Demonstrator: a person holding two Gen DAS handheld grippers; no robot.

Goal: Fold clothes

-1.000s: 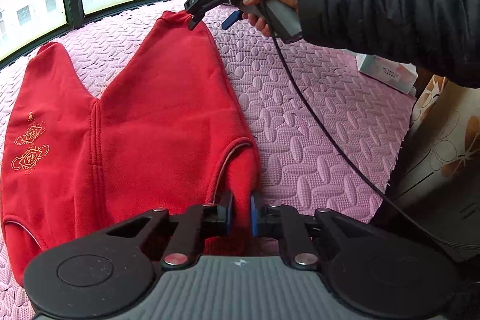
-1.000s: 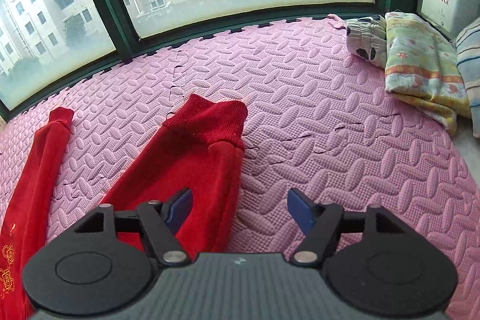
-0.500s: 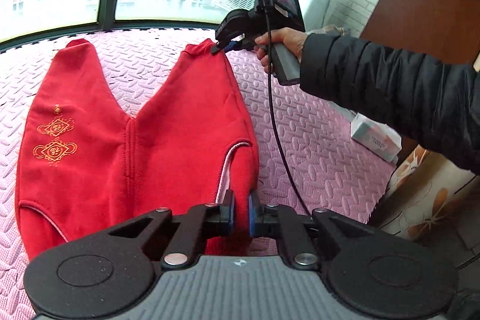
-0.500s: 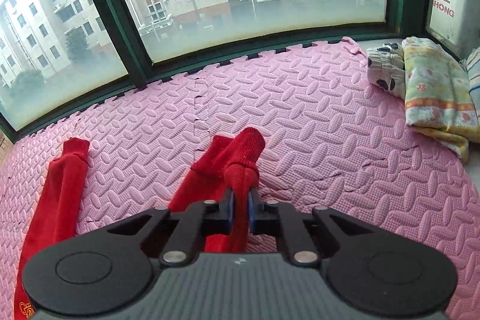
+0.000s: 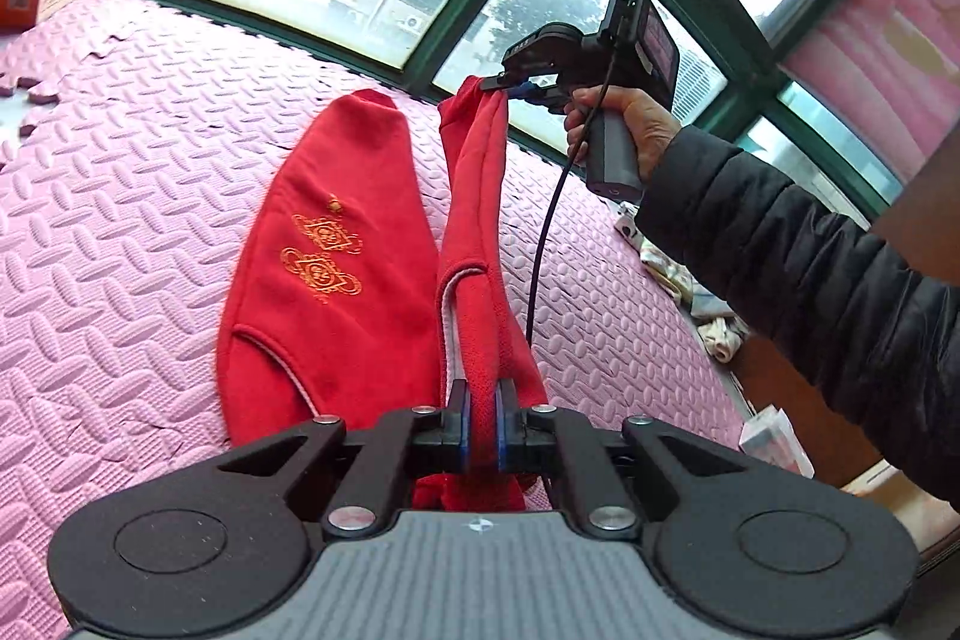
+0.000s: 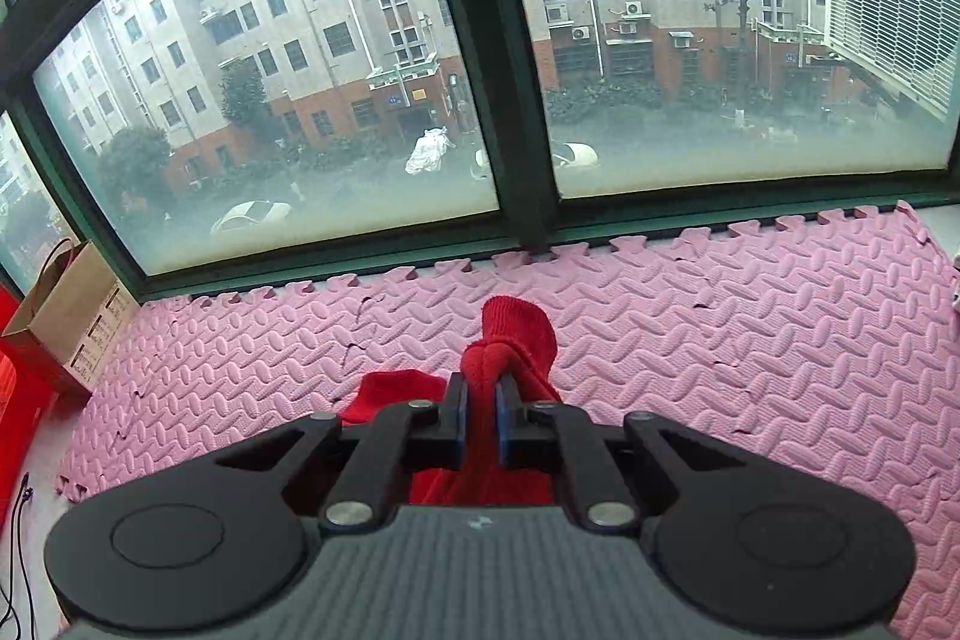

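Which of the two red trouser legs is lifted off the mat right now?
The plain leg, stretched between the left gripper and right gripper. The leg with gold embroidery lies flat on the pink mat.

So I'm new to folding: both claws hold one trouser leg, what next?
Probably swing the raised leg of the red fleece trousers, clamped in the left claw and right claw, sideways over the embroidered leg flat on the pink foam mat.

Red trousers (image 5: 336, 280), gold-embroidered, one leg lifted taut off mat.
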